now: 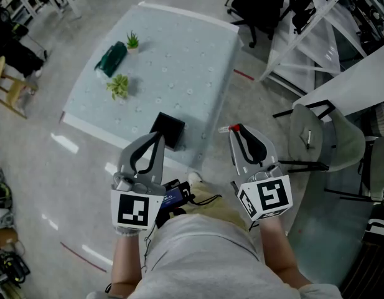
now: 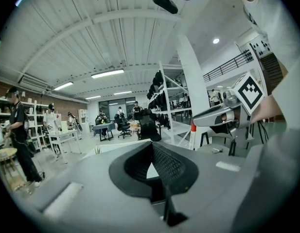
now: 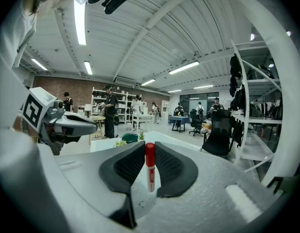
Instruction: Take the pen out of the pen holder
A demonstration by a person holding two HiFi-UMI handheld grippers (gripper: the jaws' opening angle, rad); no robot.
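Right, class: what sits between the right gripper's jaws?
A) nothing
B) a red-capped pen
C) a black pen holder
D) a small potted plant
B: in the right gripper view, the right gripper has its jaws closed on a red-capped pen, which stands upright between them.

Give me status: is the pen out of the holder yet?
Done: the red-capped pen looks out of the black pen holder, which sits at the near edge of the table. In hand: the right gripper is clamped on it. The left gripper is shut, empty. Left: probably only setting the pen down.
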